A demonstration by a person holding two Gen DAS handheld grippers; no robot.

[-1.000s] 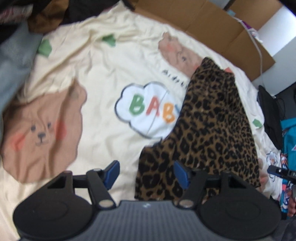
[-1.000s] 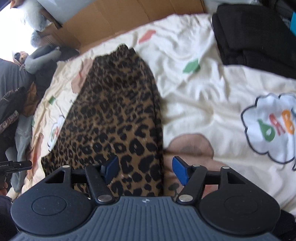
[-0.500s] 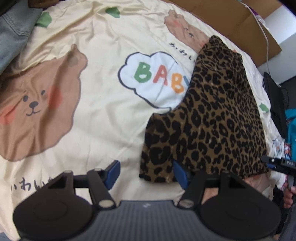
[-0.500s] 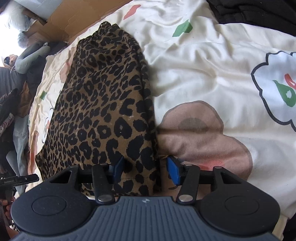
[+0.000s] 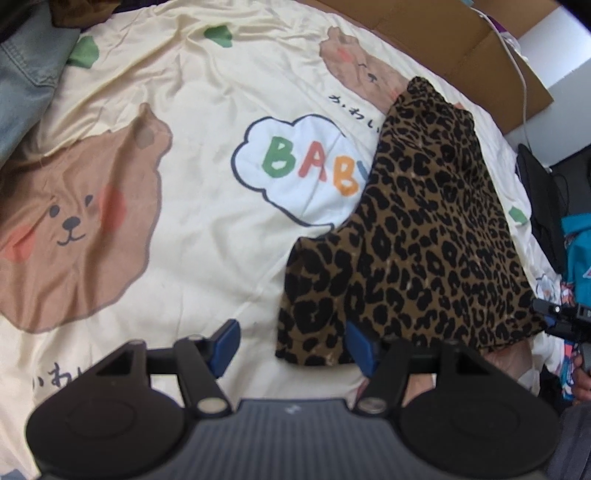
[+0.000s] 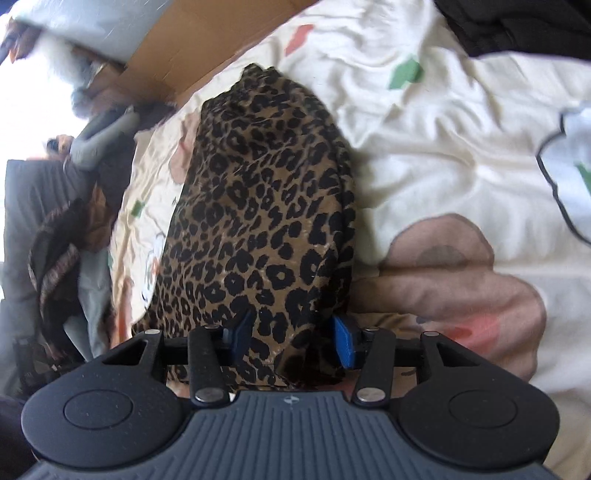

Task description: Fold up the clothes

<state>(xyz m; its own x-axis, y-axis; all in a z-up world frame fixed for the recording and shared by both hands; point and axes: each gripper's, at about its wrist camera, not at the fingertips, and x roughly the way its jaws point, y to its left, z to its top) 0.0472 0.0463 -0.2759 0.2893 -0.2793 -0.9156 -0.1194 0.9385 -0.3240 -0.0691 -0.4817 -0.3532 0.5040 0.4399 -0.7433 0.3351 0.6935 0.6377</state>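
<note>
A leopard-print garment (image 5: 417, 236) lies folded lengthwise on a cream bedspread with bear and "BABY" prints (image 5: 192, 122). My left gripper (image 5: 291, 345) is open, its jaws astride the garment's near left corner, just above the bed. In the right wrist view the same garment (image 6: 266, 206) fills the middle. My right gripper (image 6: 291, 338) is open with the garment's near right corner between its blue pads (image 6: 344, 341), the cloth bunching there.
Cardboard (image 5: 454, 48) stands along the far edge of the bed. Denim clothes (image 5: 26, 85) lie at the far left, black folded clothes (image 6: 517, 22) at the far right. A pile of clothes and a chair (image 6: 55, 229) stand beside the bed.
Both grippers moved in toward the near edge of the leopard garment. The right jaws have narrowed and now straddle its corner; the left jaws now frame the other corner.
</note>
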